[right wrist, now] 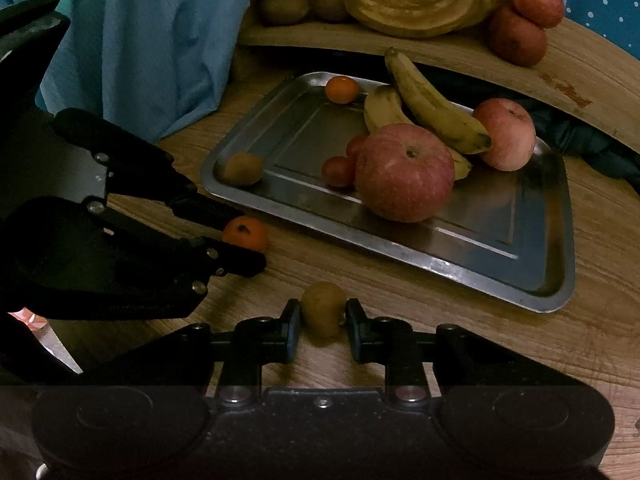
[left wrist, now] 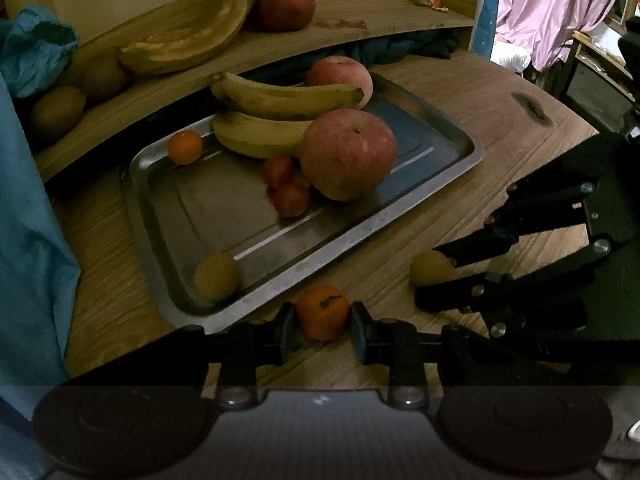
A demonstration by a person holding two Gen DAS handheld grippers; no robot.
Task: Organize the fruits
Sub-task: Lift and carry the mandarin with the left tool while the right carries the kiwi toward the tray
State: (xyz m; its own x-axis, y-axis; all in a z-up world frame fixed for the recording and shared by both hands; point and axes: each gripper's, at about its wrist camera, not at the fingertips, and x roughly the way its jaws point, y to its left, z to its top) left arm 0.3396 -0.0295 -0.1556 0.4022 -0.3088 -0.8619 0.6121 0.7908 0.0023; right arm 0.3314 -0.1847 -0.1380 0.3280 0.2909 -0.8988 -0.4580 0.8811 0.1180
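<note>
The left wrist view looks low across the wooden table (left wrist: 460, 92) toward the steel tray (left wrist: 208, 240) at frame centre, shelf (left wrist: 360, 20) along the top; the right wrist view faces the same tray (right wrist: 552, 240) from close by, placing it centre right; both share tray, shelf (right wrist: 580, 76) and table (right wrist: 600, 340).

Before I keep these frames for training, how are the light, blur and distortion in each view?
Left wrist view: dim, with the shelf edge bowed by fisheye, the kiwi in the tray smeared. Right wrist view: equally dim, a glare streak on the tray, the big apple fairly sharp.
</note>
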